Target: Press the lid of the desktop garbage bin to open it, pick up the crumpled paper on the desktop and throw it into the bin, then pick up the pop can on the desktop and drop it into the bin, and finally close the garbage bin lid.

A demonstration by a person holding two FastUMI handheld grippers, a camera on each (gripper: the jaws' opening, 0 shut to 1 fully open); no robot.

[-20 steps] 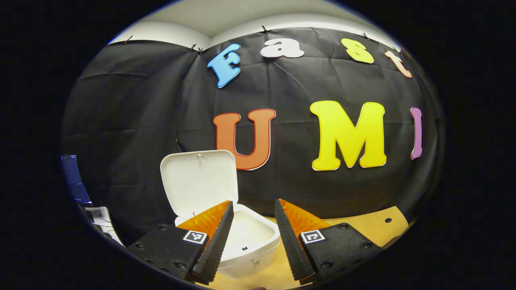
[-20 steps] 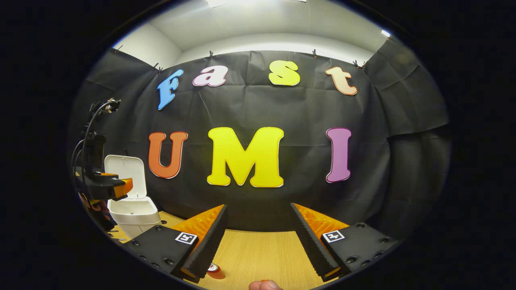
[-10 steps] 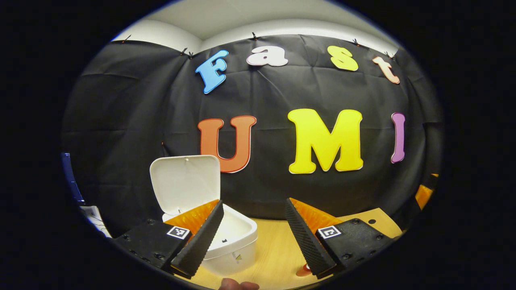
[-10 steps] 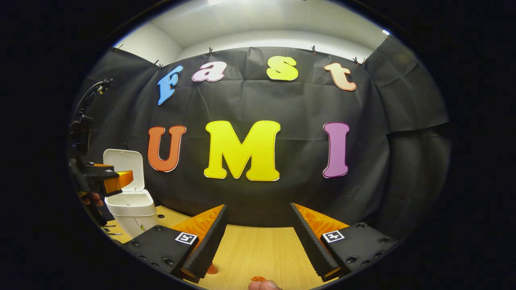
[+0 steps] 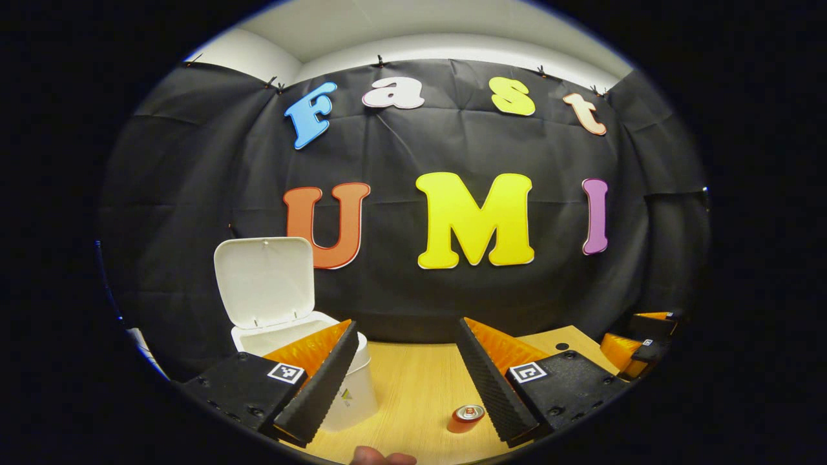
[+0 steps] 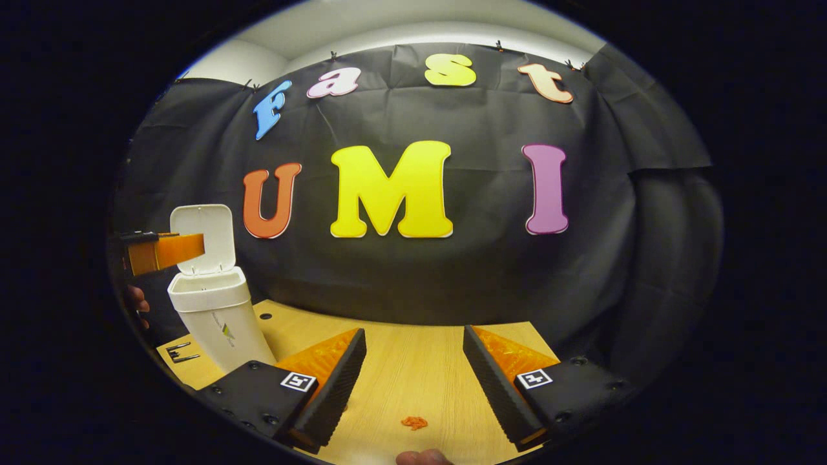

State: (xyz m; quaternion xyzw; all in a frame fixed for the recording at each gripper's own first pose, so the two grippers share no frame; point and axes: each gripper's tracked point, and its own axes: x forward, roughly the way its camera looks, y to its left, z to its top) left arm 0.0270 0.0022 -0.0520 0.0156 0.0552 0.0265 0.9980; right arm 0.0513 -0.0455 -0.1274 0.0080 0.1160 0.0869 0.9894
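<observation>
— Where's the bin?

— In my left gripper view the bin (image 5: 349, 387) stands on the table (image 5: 413, 387) at the lower left, partly behind my left finger. Its lid (image 5: 266, 279) is up, tilted back toward the wall. In the right gripper view the same bin (image 6: 216, 320) sits far to the left, lid (image 6: 205, 239) raised.

— And your grippers?

— My left gripper (image 5: 406, 381) has its fingers well apart with nothing between them. My right gripper (image 6: 413, 381) is the same: fingers spread, nothing held, bare wood showing in the gap.

— The can?

— The can (image 5: 466, 418) stands upright on the table, just beside the inner edge of my left gripper's right finger, low in the left gripper view. It's well apart from the bin.

— Anything else down there?

— A small orange scrap (image 6: 414, 422) lies on the wood between my right gripper's fingers, near the bottom. I can't tell what it is. My left gripper also shows at the far left of the right gripper view, beside the raised lid, at about lid height. My right gripper shows at the right edge of the left gripper view.

— The paper?

— I can't tell where it is.
</observation>
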